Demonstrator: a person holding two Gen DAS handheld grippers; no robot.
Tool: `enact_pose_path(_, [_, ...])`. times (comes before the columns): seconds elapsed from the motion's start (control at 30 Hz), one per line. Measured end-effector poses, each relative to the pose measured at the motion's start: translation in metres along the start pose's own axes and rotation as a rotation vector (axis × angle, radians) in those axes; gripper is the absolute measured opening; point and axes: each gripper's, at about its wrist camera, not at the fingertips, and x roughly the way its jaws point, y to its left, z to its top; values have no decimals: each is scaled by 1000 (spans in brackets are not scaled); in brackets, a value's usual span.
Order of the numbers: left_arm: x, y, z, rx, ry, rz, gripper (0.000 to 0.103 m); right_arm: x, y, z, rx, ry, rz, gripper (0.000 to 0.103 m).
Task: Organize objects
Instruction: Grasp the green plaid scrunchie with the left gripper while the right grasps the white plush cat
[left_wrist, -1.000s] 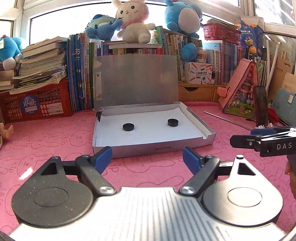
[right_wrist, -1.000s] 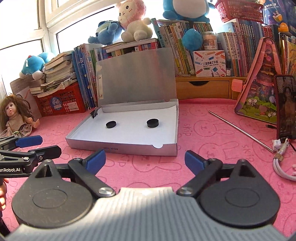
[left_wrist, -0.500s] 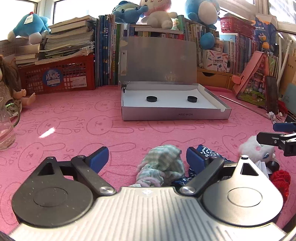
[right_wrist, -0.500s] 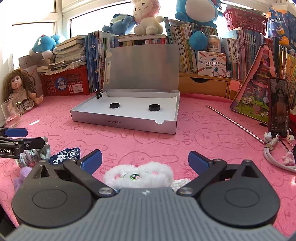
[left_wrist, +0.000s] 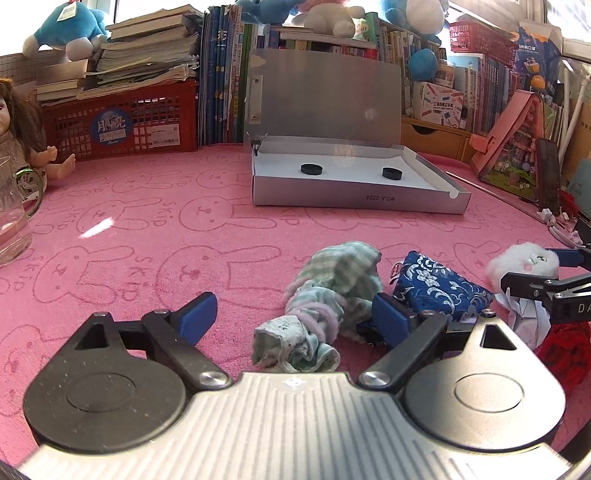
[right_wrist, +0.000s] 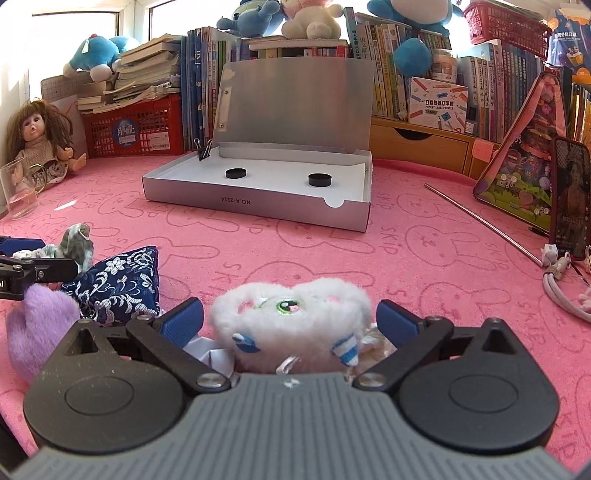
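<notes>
**Jaws spread over soft items on the desk**

The pink desk (left_wrist: 147, 229) was seen carrying an open silver box (right_wrist: 258, 205) at upper centre. Lower down, a white plush toy (right_wrist: 291, 314) lay untouched between the right gripper (right_wrist: 290, 319)'s spread jaws, and a checked cloth (left_wrist: 332, 291) between the left gripper (left_wrist: 291, 314)'s, also spread.

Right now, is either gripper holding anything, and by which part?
Nothing is held. The left gripper stands open around the green checked cloth; the right gripper stands open around the white plush toy.

Box (right_wrist: 255, 210) behind plush (right_wrist: 291, 317), pouch (right_wrist: 118, 284) left — two discs (right_wrist: 236, 172) inside, seemingly flat
</notes>
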Motion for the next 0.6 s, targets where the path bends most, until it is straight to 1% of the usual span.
enact_pose_path(0.1, [1,1,-1,-8,-5,-4,93,1,1,-1,-9,-5,-8,103])
enact_pose_path(0.27, [-3,3,-5,-10,-37,1,92,6,0,-1,-5,3,-12,103])
enact_pose_path(0.33, [-5,4,-5,-13,-41,-7,87,7,0,-1,-2,6,-13,103])
enact_pose_path(0.4, [-6,5,-5,-28,-29,-33,70,8,1,-1,-7,8,-16,103])
enact_pose_path(0.43, [-6,6,-4,-35,-15,-48,66,8,1,-2,-11,8,-18,103])
enact_pose_path(0.47, [-4,7,-4,-41,4,-64,58,9,2,-2,-13,9,-19,103])
enact_pose_path(0.5, [-3,7,-5,-45,14,-71,55,9,2,-1,-17,12,-20,103])
enact_pose_path(0.6, [1,4,-6,-36,19,-60,52,10,3,-1,-21,18,-17,103])
